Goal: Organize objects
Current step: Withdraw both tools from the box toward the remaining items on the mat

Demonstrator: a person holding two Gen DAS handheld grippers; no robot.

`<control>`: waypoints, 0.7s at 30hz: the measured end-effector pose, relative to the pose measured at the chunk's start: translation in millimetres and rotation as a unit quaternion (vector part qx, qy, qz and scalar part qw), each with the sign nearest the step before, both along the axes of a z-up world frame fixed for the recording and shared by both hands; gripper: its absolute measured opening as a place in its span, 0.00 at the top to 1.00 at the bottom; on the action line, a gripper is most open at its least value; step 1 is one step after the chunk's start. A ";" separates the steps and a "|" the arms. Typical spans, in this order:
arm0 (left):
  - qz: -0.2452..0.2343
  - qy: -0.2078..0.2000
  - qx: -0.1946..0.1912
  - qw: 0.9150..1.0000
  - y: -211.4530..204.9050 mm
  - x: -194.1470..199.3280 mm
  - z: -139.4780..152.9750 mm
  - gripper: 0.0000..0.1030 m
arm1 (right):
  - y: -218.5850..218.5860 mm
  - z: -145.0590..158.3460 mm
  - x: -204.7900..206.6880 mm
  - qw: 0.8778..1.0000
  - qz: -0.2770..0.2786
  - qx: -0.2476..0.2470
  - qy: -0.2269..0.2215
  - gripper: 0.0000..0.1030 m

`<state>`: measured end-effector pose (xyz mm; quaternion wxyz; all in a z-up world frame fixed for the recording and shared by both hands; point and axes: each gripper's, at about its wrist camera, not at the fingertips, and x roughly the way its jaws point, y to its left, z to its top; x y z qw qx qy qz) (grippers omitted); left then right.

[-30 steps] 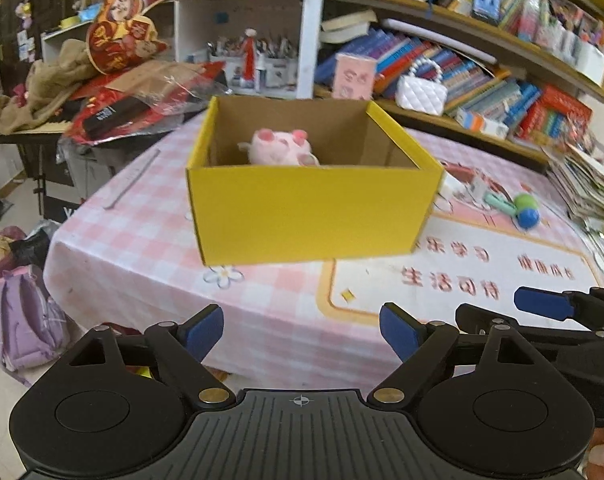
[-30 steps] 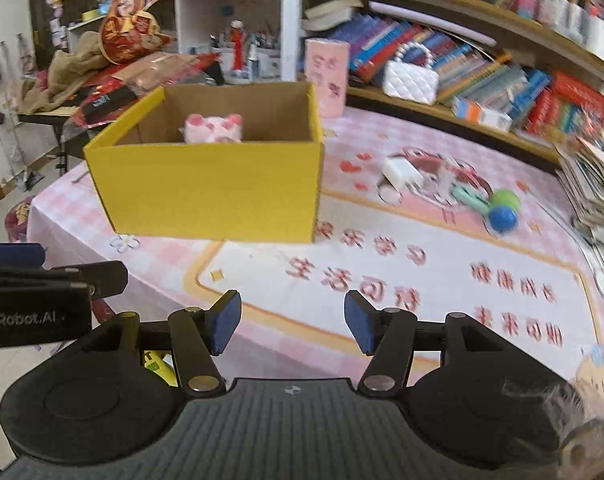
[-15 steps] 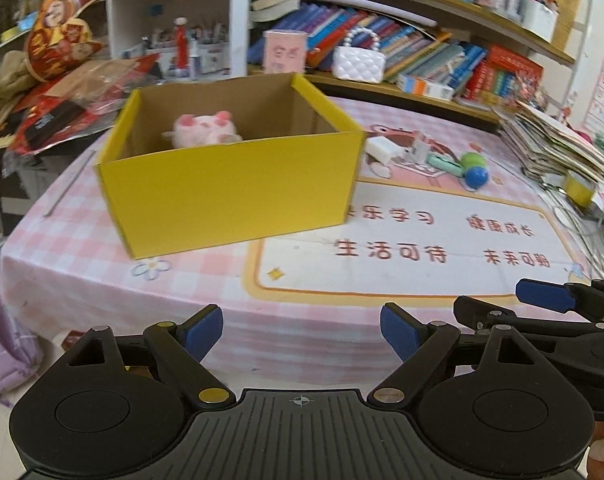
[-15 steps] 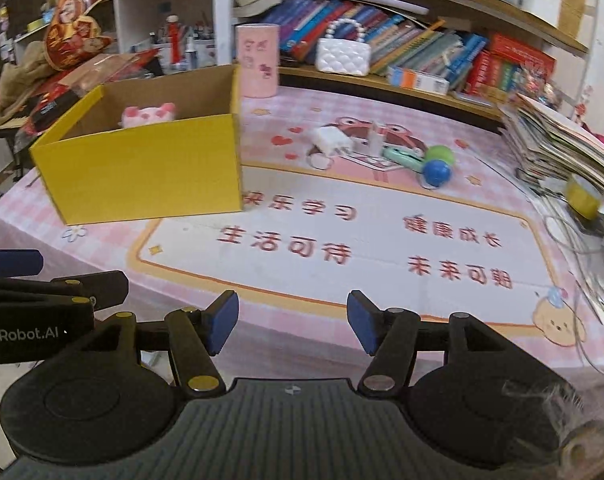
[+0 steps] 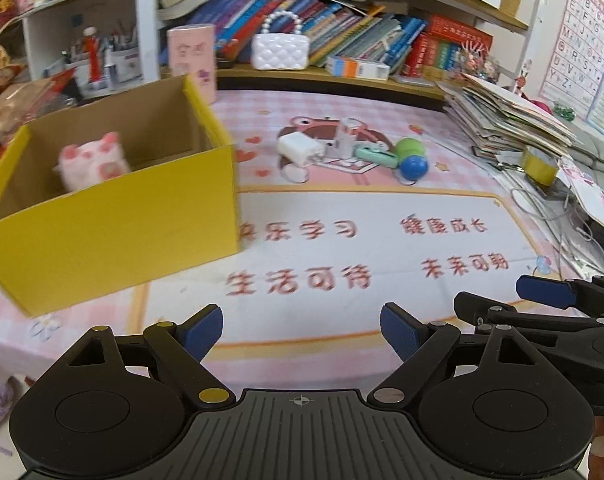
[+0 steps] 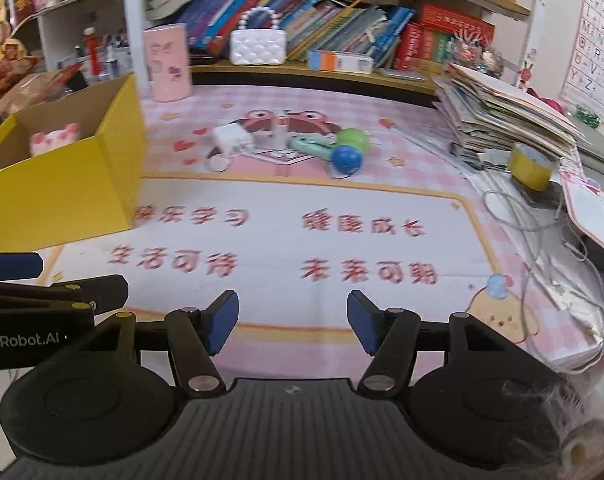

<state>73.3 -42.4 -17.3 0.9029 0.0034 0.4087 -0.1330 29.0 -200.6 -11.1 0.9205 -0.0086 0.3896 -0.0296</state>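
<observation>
Hovering with left tool (image 5: 302,330) and right tool (image 6: 287,322) both spread and empty over the bench (image 6: 382,248), ready for the toy cluster (image 6: 326,148) at 12 o'clock, yellow box (image 6: 61,192) at 10.

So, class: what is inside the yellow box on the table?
Inside the yellow box sits one pink plush toy against the brown inner wall. The near wall hides the box floor and the toy's lower part, so anything lying low there cannot be seen.

Matt cardboard box (image 5: 113,216) – fuzzy cloth plush pig (image 5: 93,160); glossy plastic balls (image 6: 346,158) on smooth printed tablecloth (image 6: 302,240).
</observation>
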 end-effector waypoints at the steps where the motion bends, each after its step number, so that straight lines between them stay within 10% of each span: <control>1: -0.001 0.001 -0.001 1.000 -4.8 4.4 -0.6 0.15 | -4.5 0.3 3.8 1.000 -0.002 -0.002 0.001 0.43; 21: 0.054 0.010 0.009 0.998 -65.4 93.6 -10.3 0.15 | -74.8 -6.8 106.9 0.999 0.041 0.002 0.010 0.34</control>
